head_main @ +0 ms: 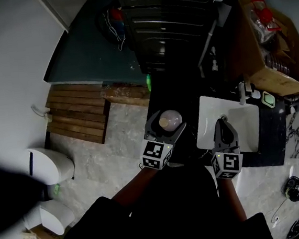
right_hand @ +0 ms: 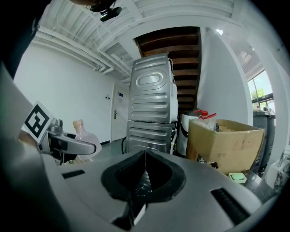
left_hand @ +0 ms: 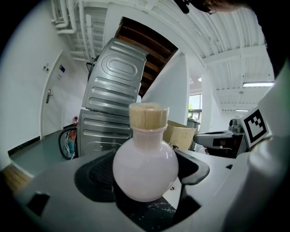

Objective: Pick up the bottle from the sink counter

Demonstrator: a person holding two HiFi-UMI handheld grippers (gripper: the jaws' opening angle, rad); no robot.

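The bottle (left_hand: pixel 145 154) had a smooth, glossy, milky-white round body and a pale stopper (left_hand: pixel 148 116) with a cork-like grain. The left gripper (left_hand: pixel 145 176) and right gripper (right_hand: pixel 144 181) were matt grey plastic with black, finely textured jaw linings. Behind stood stacked appliances (right_hand: pixel 152 108) of ribbed, dull-sheened metal, a brown cardboard box (right_hand: pixel 224 145), a glossy white sink (head_main: pixel 206 115) and a slatted wooden platform (head_main: pixel 78 114).

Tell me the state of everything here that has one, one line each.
bottle: upright, stopper in place, held between jaws.
left hand-held gripper: shut on the bottle.
right hand-held gripper: shut, nothing between its jaws.
cardboard box: open at the top.
sink: basin looks empty.
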